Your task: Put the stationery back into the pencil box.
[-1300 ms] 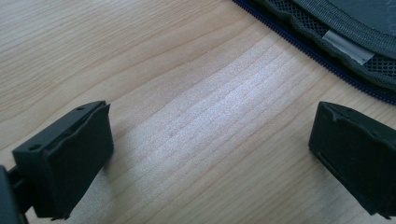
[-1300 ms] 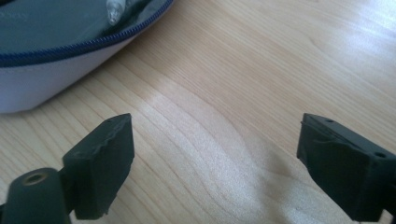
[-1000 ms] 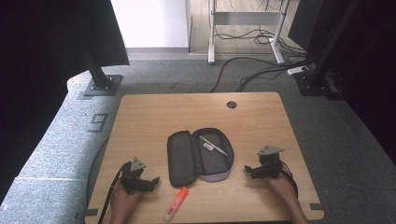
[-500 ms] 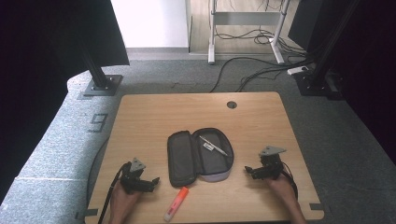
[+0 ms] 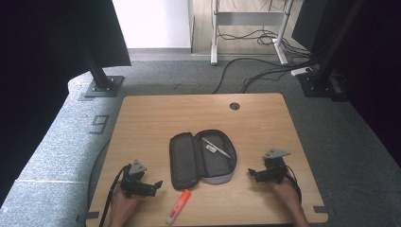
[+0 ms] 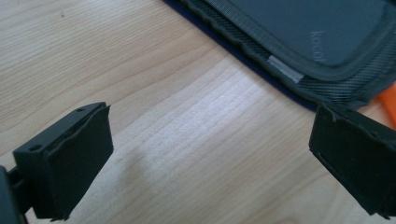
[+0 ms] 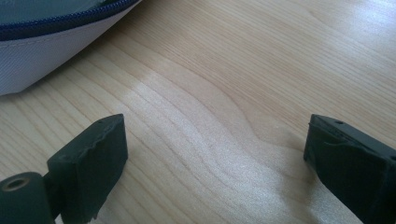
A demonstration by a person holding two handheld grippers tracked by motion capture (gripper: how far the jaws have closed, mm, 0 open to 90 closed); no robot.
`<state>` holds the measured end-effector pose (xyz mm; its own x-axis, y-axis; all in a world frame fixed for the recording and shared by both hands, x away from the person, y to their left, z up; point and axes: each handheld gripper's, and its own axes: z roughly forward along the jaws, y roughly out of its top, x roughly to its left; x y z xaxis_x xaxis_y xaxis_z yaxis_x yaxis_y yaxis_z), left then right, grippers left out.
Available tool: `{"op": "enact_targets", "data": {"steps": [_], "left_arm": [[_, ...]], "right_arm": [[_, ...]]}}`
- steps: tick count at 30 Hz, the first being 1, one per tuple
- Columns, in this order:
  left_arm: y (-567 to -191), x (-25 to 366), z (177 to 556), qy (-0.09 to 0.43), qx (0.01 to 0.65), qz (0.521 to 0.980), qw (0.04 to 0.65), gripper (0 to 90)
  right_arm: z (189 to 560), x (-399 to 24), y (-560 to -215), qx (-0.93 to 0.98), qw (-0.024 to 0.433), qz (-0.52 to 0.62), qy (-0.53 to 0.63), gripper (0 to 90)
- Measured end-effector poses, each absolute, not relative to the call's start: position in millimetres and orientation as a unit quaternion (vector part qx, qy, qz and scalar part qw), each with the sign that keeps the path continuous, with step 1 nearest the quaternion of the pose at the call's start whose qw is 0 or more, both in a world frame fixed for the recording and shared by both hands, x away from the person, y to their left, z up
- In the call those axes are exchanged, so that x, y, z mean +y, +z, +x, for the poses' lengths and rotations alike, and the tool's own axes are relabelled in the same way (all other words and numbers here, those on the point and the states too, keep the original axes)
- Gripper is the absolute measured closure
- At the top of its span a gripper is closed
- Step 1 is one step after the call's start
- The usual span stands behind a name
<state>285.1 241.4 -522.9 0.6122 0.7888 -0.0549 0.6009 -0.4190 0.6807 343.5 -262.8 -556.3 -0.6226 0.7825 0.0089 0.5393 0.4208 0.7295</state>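
Note:
An unzipped grey pencil case (image 5: 201, 158) lies open in the middle of the wooden table (image 5: 156, 118), with a pen (image 5: 216, 147) inside its right half. An orange-and-white marker (image 5: 178, 206) rests on the table just below the case's left half. My left gripper (image 5: 155, 185) sits near the front left edge, open, its jaws pointing right toward the marker and case; the case lid (image 6: 299, 32) and a sliver of the orange marker (image 6: 387, 100) appear ahead of it. My right gripper (image 5: 251, 174) is open at the front right, pointing left at the case's pale side (image 7: 51, 56).
A round cable hole (image 5: 235, 106) sits near the table's far edge. Beyond the table are grey carpet, a black stand base (image 5: 101, 86), desk legs and cables on the floor. The far half of the tabletop is bare wood.

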Motion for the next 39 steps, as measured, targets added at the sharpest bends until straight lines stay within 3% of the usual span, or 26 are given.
{"op": "enact_targets", "data": {"steps": [16, 24, 29, 39], "left_arm": [[-508.3, 223.5, 258.0, 0.114, 0.385, 0.843, 0.357, 1.5], [-505.2, 210.6, 245.9, 0.119, 0.362, 0.852, 0.360, 6.4], [-505.4, 205.4, 243.2, 0.121, 0.349, 0.855, 0.364, 14.2], [-512.4, 191.1, 236.8, 0.105, 0.327, 0.867, 0.361, 16.0]], "right_arm": [[343.1, -262.8, -556.3, 0.825, 0.170, 0.401, 0.360, 6.1], [343.1, -262.8, -556.3, 0.825, 0.170, 0.401, 0.360, 6.1], [343.1, -262.8, -556.3, 0.825, 0.170, 0.401, 0.360, 6.1], [343.1, -262.8, -556.3, 0.825, 0.170, 0.401, 0.360, 6.1]]}}
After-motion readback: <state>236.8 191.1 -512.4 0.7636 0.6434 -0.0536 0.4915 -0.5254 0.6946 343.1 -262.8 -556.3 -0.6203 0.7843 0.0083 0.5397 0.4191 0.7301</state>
